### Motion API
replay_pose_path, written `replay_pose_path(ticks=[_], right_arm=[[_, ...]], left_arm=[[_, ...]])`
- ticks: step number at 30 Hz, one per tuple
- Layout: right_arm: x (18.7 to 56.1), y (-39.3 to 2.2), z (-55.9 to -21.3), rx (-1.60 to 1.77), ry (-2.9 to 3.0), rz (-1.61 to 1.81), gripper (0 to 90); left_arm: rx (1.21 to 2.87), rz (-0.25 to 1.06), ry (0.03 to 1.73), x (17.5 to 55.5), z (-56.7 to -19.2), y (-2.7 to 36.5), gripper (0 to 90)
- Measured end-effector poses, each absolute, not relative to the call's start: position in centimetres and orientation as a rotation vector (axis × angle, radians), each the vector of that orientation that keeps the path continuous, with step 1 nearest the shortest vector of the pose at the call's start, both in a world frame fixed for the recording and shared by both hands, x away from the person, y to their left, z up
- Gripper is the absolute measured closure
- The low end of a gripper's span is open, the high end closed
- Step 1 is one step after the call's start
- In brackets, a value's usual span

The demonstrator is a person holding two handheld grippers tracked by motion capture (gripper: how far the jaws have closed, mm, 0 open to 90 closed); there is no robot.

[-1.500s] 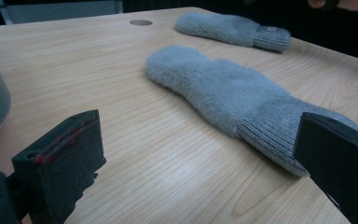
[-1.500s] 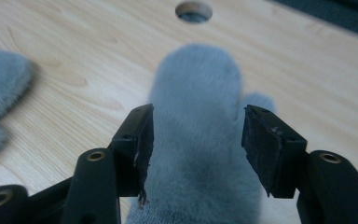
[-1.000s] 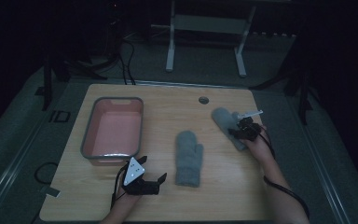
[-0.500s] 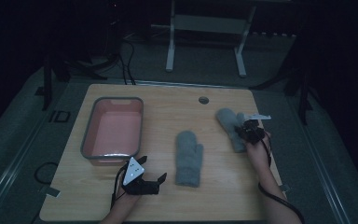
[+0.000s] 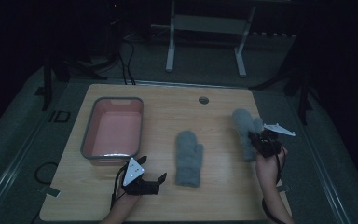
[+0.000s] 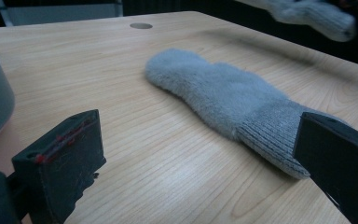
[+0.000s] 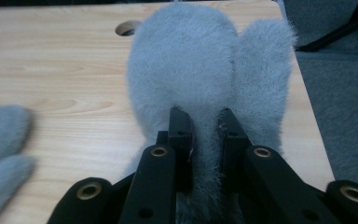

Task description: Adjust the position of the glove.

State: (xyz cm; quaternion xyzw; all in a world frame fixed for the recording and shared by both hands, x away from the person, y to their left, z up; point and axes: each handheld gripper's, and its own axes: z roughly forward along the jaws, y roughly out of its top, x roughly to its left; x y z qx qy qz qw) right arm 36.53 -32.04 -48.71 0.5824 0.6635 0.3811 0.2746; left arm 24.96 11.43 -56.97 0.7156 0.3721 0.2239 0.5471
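Right gripper view looks along the right tongs (image 7: 207, 123), whose two black jaws are clamped on a pinch of the fluffy grey woollen mitten (image 7: 205, 70) near its cuff; they have just been closing on it. That mitten stretches away from the jaws with its thumb to the right, above the pale wooden table (image 7: 51, 60), and a round cable hole (image 7: 127, 27) shows beyond its tip.

From the high view, the right tongs (image 5: 261, 140) sit at the table's right side, with the held mitten (image 5: 243, 126) extending from them toward the far edge. A second fluffy grey mitten (image 5: 188, 157) lies flat near the middle of the table (image 5: 223, 186), well apart from the first.

On the near left, the left tongs (image 5: 156, 179) rest low by the table's front edge, just before a grey-rimmed pink plastic tub (image 5: 114, 130). In the left gripper view their jaws stand wide apart with nothing between them, and the flat mitten (image 6: 223, 98) lies ahead with its knitted cuff just beside the right-hand jaw. The held mitten (image 6: 307, 14) shows blurred at the top right, off the tabletop.
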Motion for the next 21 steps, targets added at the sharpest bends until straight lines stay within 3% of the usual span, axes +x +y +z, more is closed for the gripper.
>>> replay_pose_path(ticks=[12, 21], right_arm=[[31.8, -32.2, -51.0, 1.616, 1.844, 0.977, 79.4], [31.6, -31.7, -54.5, 1.628, 1.914, 0.868, 76.6]], left_arm=[[1.696, 0.529, 0.879, 25.0, -57.0, 11.4, 2.2], [1.698, 0.527, 0.874, 25.0, -57.0, 11.4, 2.2]])
